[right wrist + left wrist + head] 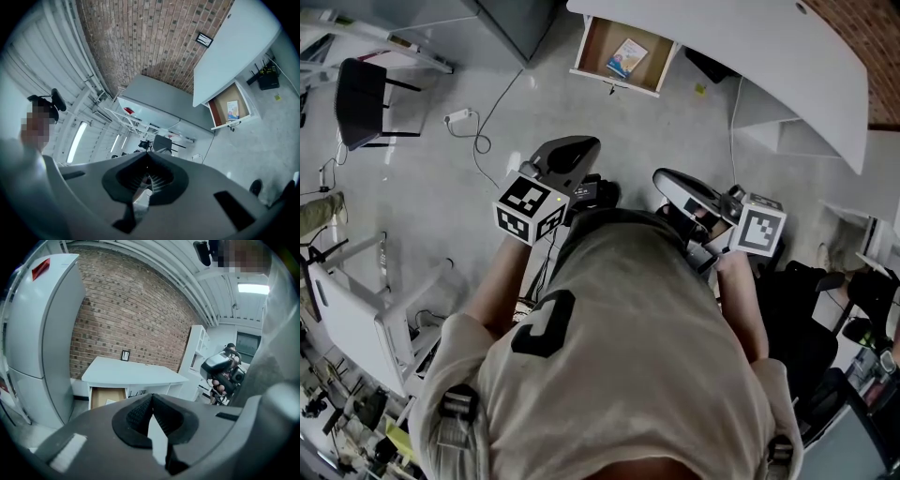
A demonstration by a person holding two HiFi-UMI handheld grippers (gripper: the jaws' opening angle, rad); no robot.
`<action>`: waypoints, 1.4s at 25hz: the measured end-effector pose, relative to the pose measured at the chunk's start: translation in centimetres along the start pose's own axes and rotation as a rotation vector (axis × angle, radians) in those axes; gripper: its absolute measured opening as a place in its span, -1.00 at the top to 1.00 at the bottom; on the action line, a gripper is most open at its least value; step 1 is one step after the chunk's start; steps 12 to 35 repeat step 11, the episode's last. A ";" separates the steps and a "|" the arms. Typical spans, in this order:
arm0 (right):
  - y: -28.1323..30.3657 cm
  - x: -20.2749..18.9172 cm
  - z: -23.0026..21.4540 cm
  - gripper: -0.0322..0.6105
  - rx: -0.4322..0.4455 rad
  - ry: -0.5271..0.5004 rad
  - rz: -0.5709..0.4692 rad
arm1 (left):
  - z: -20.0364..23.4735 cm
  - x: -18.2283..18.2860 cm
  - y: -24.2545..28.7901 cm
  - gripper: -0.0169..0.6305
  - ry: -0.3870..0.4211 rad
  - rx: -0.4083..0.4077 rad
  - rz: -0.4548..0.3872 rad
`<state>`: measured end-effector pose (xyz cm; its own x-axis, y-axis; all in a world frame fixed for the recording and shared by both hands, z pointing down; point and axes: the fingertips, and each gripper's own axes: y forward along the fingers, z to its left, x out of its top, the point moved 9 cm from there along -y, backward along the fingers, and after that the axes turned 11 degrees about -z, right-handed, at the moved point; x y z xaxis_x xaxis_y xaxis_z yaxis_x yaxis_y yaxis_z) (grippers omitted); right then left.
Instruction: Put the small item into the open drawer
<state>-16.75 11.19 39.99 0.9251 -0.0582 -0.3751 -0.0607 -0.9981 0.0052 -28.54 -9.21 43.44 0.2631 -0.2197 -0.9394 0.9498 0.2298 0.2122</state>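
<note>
The left claw (151, 399) is closed, its two dark pads meeting along one line with nothing caught between them. The right claw (147, 161) looks the same in its own view: the ribbed pads come together at the tips and I can make out no object in their grip. In the head view both claws are held close in front of the person's chest, side by side and pointing toward the far side of the room, over bare grey floor (441, 187). Well apart from them, across that floor, the open drawer (598, 52) sticks out from under the white counter (750, 47). The small item (626, 57), a flat blue and white card or booklet, lies on the drawer's brown bottom, toward its right side and inside the walls. Behind the counter is a brick wall (131, 319). Judging by this, the placing step is already done: the item is in the drawer and neither claw holds anything. Little seems left to do. If anything, the next move is only to keep the claws away from the drawer. Shutting it would mean crossing the floor and pushing its white front squarely, though the task does not ask for that.
</note>
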 end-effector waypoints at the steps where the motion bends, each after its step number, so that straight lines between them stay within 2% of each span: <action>1: 0.0 0.0 -0.1 0.89 -0.002 0.004 -0.003 | 0.3 0.0 0.1 0.93 -0.001 -0.001 0.004; 6: -0.5 0.9 -1.1 0.89 0.004 0.029 -0.029 | 0.8 0.3 1.5 0.93 0.008 0.002 0.023; 11: -2.1 3.2 -1.8 0.89 0.035 0.057 -0.045 | -0.5 1.3 4.5 0.93 0.022 0.005 0.027; 35: -2.1 3.2 -1.8 0.89 0.035 0.057 -0.045 | -0.5 1.3 4.5 0.93 0.022 0.005 0.027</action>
